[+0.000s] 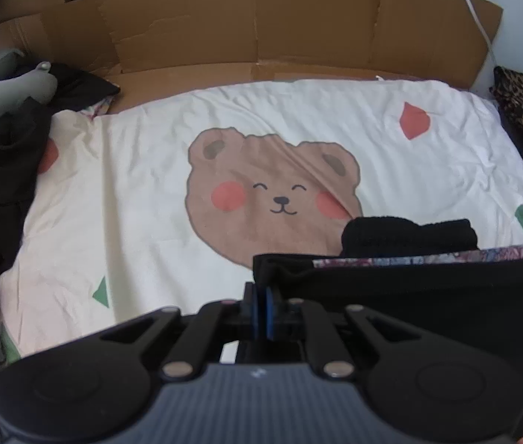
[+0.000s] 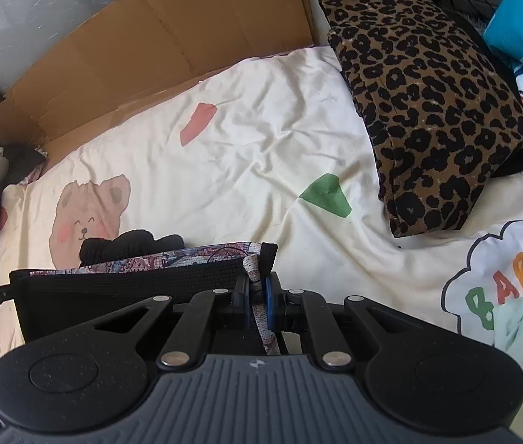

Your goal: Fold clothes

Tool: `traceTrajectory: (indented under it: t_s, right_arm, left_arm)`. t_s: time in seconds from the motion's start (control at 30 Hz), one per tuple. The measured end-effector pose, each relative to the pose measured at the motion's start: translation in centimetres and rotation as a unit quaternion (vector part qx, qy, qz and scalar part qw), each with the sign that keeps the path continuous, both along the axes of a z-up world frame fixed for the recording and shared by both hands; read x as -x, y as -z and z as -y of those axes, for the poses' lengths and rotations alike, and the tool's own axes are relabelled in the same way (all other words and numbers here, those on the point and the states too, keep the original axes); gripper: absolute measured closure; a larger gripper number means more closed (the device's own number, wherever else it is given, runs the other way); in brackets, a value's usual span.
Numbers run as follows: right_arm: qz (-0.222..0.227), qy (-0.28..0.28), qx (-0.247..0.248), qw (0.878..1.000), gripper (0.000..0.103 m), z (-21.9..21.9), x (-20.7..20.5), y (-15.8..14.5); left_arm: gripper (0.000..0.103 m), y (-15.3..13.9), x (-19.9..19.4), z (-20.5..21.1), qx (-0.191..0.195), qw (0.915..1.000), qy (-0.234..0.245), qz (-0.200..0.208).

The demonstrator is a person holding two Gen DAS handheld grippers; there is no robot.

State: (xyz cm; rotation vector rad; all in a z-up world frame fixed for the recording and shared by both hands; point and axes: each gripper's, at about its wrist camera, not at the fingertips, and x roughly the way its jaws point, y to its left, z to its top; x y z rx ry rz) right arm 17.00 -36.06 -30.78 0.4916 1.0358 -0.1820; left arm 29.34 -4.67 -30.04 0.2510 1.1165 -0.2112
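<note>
Black garment (image 1: 428, 288) with a patterned lining hangs stretched between the left gripper (image 1: 261, 307) and right gripper (image 2: 259, 296), each clamped on a top corner, above the bear-print bedsheet (image 1: 131, 192). Folding seems barely begun; a leopard-print piece (image 2: 431, 111) already lies folded.

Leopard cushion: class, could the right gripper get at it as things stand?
Probably not yet. The path over the sheet to the leopard cushion looks clear, but the right gripper is shut on the black garment, whose other corner the left gripper holds.
</note>
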Motion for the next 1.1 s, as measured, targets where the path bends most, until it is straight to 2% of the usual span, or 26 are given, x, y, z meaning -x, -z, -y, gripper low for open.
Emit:
traceTrajectory:
  t_s: [0.3,0.67,1.1]
  right_arm:
    - [0.004,0.005,0.003,1.0,0.096,0.5,-1.2,0.6]
    - [-0.013,0.022,0.005,1.0,0.097,1.5,-3.2,2.0]
    - [-0.035,0.01,0.01,0.999,0.096,1.4,-5.8,5.2]
  left_arm:
    - [0.098,0.6,-1.4,0.6,0.002,1.0,-0.003,0.005]
    - [0.099,1.2,-4.0,2.3,-0.002,0.9999,0.01,0.009]
    - [0.098,6.0,-5.4,2.7,-0.02,0.9997,0.003,-0.015]
